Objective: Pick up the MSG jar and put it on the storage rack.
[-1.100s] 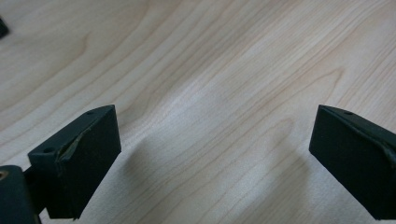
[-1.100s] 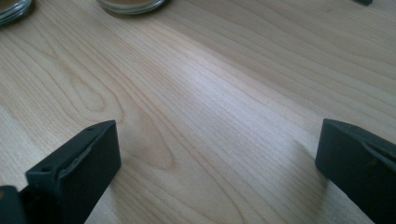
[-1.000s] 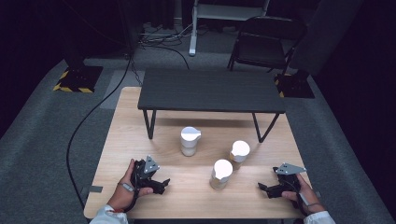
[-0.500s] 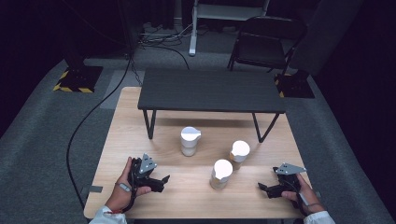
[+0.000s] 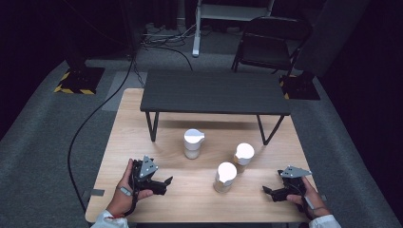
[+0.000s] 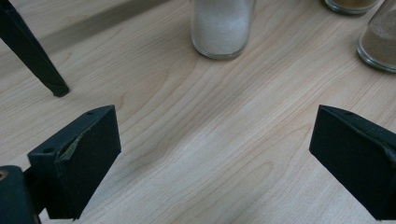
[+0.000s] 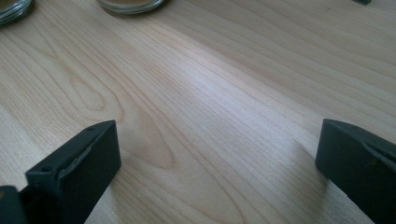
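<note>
White-lidded jars [image 5: 226,176]: three; grippers [image 5: 165,183]: two.

Light falls from overhead onto the wooden table [image 5: 142,114], which glows pale while the room around sinks into near black. The black stand [image 5: 214,92] throws a soft shadow beneath it. Close up, the grain looks sharp; near edges blur slightly.

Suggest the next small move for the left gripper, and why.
Probably ease the left gripper forward toward the jar of white grains. Its jaws stand wide open over bare wooden table, holding nothing, and that jar stands upright almost straight ahead, with clear wood between. The two brown-filled jars sit off to the side.
</note>
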The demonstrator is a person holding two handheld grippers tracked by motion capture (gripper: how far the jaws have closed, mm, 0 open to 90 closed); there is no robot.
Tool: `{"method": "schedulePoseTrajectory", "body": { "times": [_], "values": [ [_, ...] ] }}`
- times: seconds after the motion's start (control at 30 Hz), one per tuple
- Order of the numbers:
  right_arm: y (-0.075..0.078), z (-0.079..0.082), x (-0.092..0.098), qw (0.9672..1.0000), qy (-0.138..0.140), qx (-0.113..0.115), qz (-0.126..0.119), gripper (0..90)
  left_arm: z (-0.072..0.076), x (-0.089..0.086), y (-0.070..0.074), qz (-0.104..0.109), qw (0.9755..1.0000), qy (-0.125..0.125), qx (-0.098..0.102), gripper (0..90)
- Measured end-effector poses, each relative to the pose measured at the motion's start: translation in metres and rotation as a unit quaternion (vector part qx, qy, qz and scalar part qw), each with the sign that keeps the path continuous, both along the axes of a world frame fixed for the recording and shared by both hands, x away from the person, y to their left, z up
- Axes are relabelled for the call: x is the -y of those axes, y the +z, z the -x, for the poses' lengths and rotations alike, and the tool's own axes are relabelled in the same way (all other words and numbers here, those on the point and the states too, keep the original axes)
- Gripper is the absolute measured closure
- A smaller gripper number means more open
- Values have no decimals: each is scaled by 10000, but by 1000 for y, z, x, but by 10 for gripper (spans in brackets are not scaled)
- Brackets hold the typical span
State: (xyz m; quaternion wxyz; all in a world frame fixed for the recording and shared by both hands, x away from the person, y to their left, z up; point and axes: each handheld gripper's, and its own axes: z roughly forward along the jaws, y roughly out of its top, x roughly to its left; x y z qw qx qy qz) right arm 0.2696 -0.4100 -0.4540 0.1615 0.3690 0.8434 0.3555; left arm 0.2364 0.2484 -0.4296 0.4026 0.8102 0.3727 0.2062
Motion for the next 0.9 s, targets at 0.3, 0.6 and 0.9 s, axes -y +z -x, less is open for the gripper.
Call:
{"method": "schedulePoseTrajectory", "body": {
  "times": [0.3, 0.6, 0.9],
  "values": [
    [0, 0, 0, 10000, 0, 1, 0, 0, 5, 1, -3, 124, 9998, 90, 158, 16],
    [0, 0, 0, 10000, 0, 1, 0, 0, 4, 2, -9, 252, 9994, 155, 176, 16],
    [0, 0, 0, 10000, -1, 0, 0, 0, -3, 6, -13, 321, 9993, 116, 150, 18]
  ]
}}
